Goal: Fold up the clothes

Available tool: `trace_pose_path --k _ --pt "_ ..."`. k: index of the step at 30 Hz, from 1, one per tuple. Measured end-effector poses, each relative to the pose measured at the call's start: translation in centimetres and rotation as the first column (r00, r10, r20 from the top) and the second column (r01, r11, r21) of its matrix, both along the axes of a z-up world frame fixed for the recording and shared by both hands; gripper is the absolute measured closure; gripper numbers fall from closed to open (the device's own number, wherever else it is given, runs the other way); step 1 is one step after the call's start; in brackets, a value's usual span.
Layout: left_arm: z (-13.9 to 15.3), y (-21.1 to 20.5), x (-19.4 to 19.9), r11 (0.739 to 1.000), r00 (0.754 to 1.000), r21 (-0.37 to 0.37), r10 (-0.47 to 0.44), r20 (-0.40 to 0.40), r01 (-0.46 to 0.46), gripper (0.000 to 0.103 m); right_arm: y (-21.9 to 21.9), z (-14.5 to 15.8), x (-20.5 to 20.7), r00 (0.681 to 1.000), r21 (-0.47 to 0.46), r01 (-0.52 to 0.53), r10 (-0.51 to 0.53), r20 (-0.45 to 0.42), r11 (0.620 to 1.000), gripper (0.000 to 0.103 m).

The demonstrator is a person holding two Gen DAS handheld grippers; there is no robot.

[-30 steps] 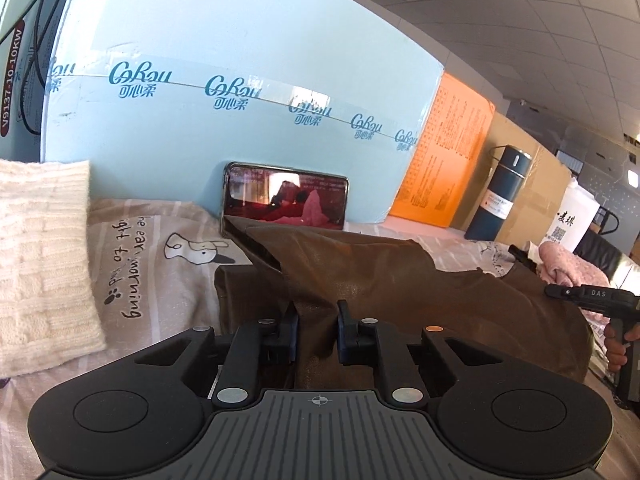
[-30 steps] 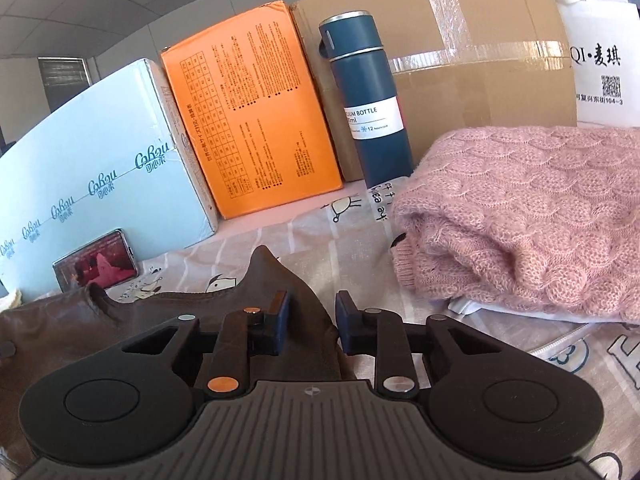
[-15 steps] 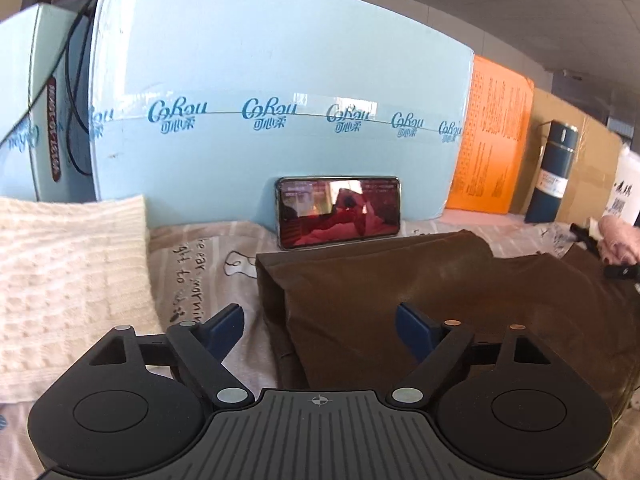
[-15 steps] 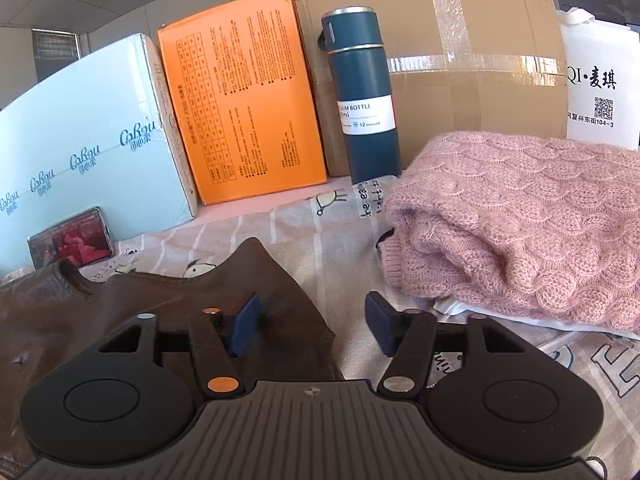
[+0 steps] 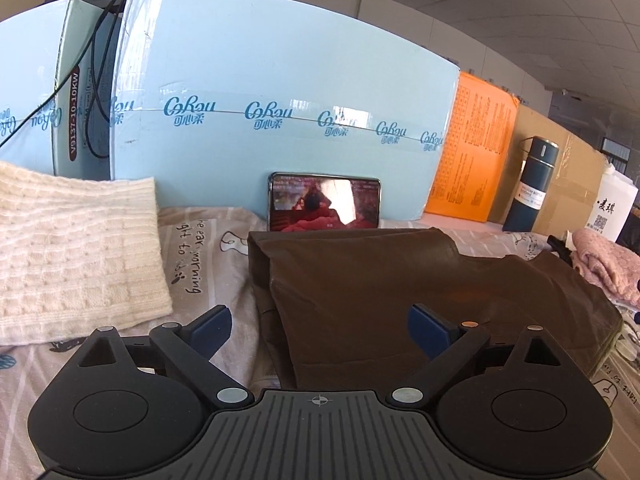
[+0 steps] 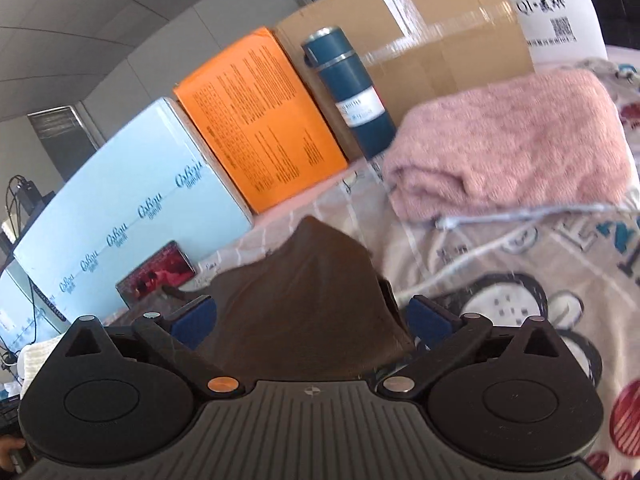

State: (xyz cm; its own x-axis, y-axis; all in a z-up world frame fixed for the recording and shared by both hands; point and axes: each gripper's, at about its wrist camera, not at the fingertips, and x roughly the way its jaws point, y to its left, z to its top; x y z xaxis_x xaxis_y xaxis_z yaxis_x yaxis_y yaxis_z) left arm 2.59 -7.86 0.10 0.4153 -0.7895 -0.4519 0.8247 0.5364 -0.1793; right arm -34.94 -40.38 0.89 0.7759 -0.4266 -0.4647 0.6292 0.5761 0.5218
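A brown garment (image 5: pixel 400 280) lies folded on the printed bedsheet (image 5: pixel 208 264), its upper layer laid over the lower one. My left gripper (image 5: pixel 320 328) hovers open over its near left part, blue pads wide apart, holding nothing. In the right wrist view the brown garment (image 6: pixel 304 288) shows a pointed corner rising between the fingers. My right gripper (image 6: pixel 308 320) is open, one pad on either side of that cloth, not closed on it. The view is tilted and blurred.
A cream knitted piece (image 5: pixel 72 252) lies at left, a folded pink sweater (image 6: pixel 512 140) at right. A phone (image 5: pixel 324 208) leans on the light blue box (image 5: pixel 280 100). An orange box (image 6: pixel 256 120), blue bottle (image 6: pixel 352 92), cardboard box (image 6: pixel 432 32) and white bag (image 6: pixel 556 12) line the back.
Both grippers, shut on the brown garment a second ago, have opened wide and let it go. The cloth has settled flat. The right gripper has tilted and pulled back.
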Motion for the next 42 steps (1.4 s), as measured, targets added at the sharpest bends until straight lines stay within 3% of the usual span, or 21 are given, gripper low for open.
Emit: trace_pose_path --k 4,8,13,18,20,21,22,23,25,27,31,36,39,42 --pt "-0.3 -0.1 0.0 1.0 1.0 0.005 -0.012 -0.02 0.012 0.006 0.0 -1.3 -0.7 1.0 0.179 0.001 -0.003 0.009 0.984 0.0" --pt "-0.6 -0.2 0.0 1.0 0.999 0.008 -0.025 -0.043 0.025 0.006 -0.8 -2.5 0.4 1.0 0.258 -0.001 0.002 -0.007 0.966 0.0" --pt "-1.5 -0.8 0.3 0.997 0.991 0.009 -0.072 -0.112 0.074 0.006 -2.3 -3.0 2.5 0.999 0.264 0.02 -0.03 0.033 0.964 0.0" --pt "-2.1 -1.4 0.1 0.996 0.99 0.046 -0.076 -0.116 0.082 0.004 -3.1 -3.7 5.0 0.988 0.214 0.089 -0.114 0.106 0.973 0.0" --pt "-2.2 -1.6 0.1 0.995 0.99 0.052 -0.082 -0.113 0.088 0.003 -3.1 -4.0 5.7 0.982 0.191 0.119 -0.144 0.122 0.974 0.006" --pt "-2.2 -1.6 0.1 0.995 0.99 0.054 -0.081 -0.113 0.087 0.003 -3.0 -4.0 5.8 0.979 0.18 0.132 -0.156 0.128 0.975 0.019" --pt "-2.2 -1.6 0.2 0.995 0.99 0.056 -0.079 -0.113 0.086 0.003 -3.0 -4.1 5.8 0.979 0.185 0.126 -0.152 0.135 0.975 0.049" --pt "-2.3 -1.6 0.2 0.995 0.99 0.057 -0.078 -0.114 0.085 0.003 -3.2 -4.4 5.6 0.977 0.205 0.117 -0.149 0.15 0.972 0.062" --pt "-2.2 -1.6 0.3 0.996 0.992 0.062 -0.06 -0.108 0.067 0.003 -3.6 -4.9 5.3 0.973 0.242 0.099 -0.145 0.179 0.965 0.076" --pt "-2.2 -1.5 0.4 0.996 0.993 0.061 -0.051 -0.11 0.058 0.003 -3.4 -4.8 4.9 0.969 0.229 0.096 -0.143 0.199 0.969 0.084" --pt "-2.3 -1.4 0.6 0.995 0.988 0.04 -0.081 -0.129 0.086 0.003 -2.7 -3.9 4.1 0.96 0.178 0.062 -0.107 0.258 0.982 0.095" --pt "-2.3 -1.8 0.1 0.985 0.977 0.033 -0.161 -0.138 0.167 0.003 -1.9 -3.5 2.0 0.943 0.2 0.019 -0.084 0.322 0.98 0.097" --pt "-2.2 -1.8 -0.6 0.969 0.957 -0.005 -0.243 -0.155 0.246 0.003 -1.2 -3.2 0.2 0.942 0.189 0.045 -0.105 0.319 0.981 0.097" --pt "-2.0 -1.9 -1.6 0.937 0.924 -0.052 -0.349 -0.159 0.345 0.003 -0.9 -2.7 -1.6 0.94 0.17 0.095 -0.144 0.308 0.981 0.097"
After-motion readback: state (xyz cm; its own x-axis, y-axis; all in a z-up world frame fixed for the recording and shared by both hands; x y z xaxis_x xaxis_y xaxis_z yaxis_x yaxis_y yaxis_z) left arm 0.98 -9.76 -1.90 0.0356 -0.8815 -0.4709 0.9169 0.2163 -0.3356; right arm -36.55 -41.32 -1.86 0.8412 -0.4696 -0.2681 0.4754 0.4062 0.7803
